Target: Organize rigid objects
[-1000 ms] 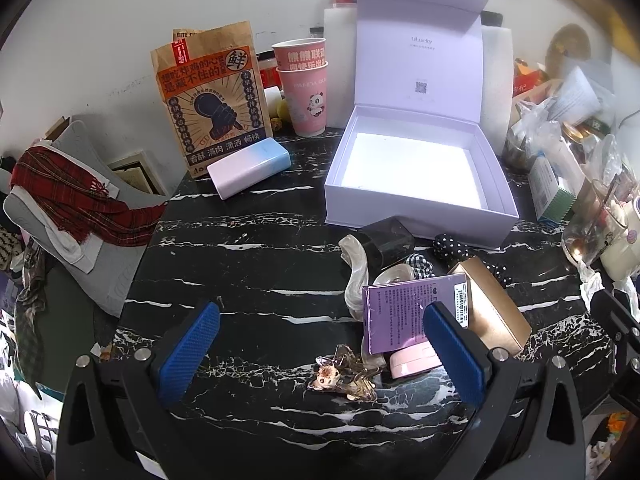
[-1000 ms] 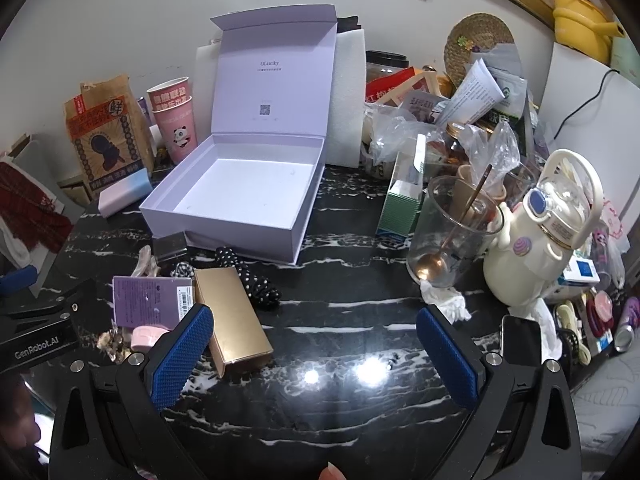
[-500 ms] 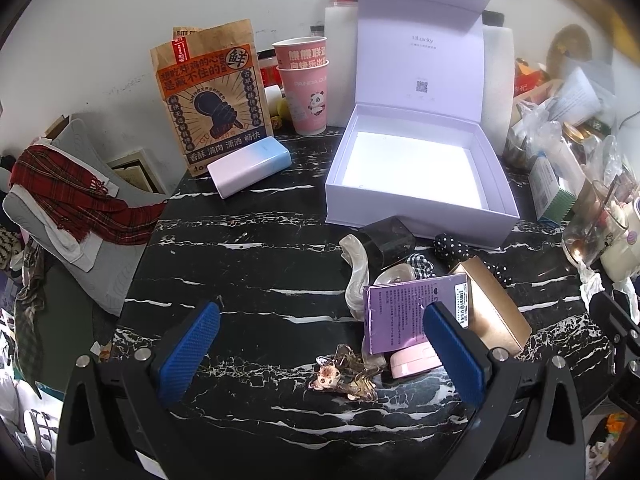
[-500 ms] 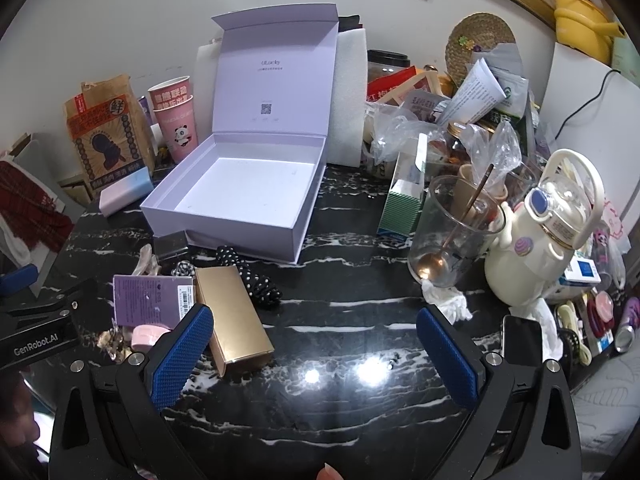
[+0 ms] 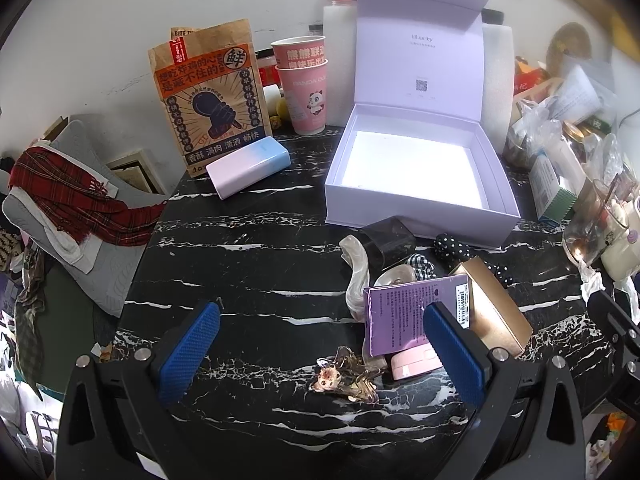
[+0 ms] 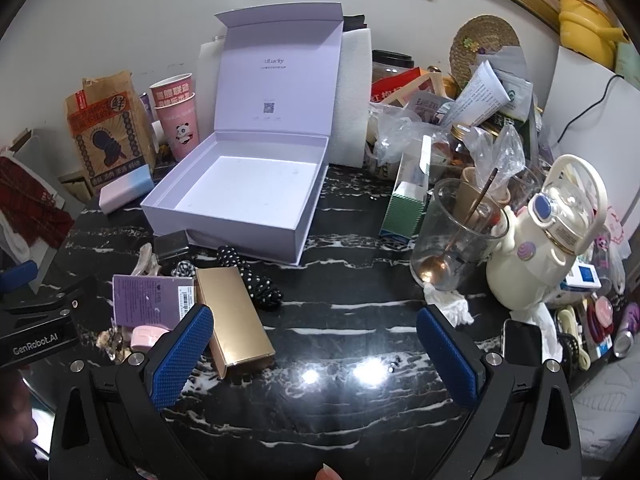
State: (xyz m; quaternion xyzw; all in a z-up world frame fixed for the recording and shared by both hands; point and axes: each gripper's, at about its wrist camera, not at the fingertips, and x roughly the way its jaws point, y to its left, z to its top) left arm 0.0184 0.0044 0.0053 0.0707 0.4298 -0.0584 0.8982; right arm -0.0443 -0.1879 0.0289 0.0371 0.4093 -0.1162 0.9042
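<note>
An empty lilac gift box point(image 5: 416, 210) point(image 6: 224, 222) stands open on the black marble table point(image 5: 248, 256), lid upright. In front of it lies a cluster: a gold box point(image 5: 494, 308) point(image 6: 234, 320), a purple box point(image 5: 404, 316) point(image 6: 146, 300), a small pink case point(image 5: 412, 364) point(image 6: 146, 336), a dark cube point(image 5: 386, 240) point(image 6: 172, 244), a cream hair claw point(image 5: 356, 268) and an amber hair clip point(image 5: 346, 374). A pink-blue power bank point(image 5: 248, 166) point(image 6: 126, 190) lies at the back left. My left gripper point(image 5: 320, 356) is open just before the clip. My right gripper point(image 6: 316, 354) is open, its left finger beside the gold box.
A printed paper bag point(image 5: 208, 92) and stacked pink cups point(image 5: 304, 84) stand against the wall. On the right crowd a glass with a spoon point(image 6: 456, 236), a cream bottle point(image 6: 548, 240), a green carton point(image 6: 404, 208) and plastic bags. Polka-dot scrunchies point(image 6: 256, 284) lie near the gold box. A red plaid scarf point(image 5: 68, 196) hangs at the left.
</note>
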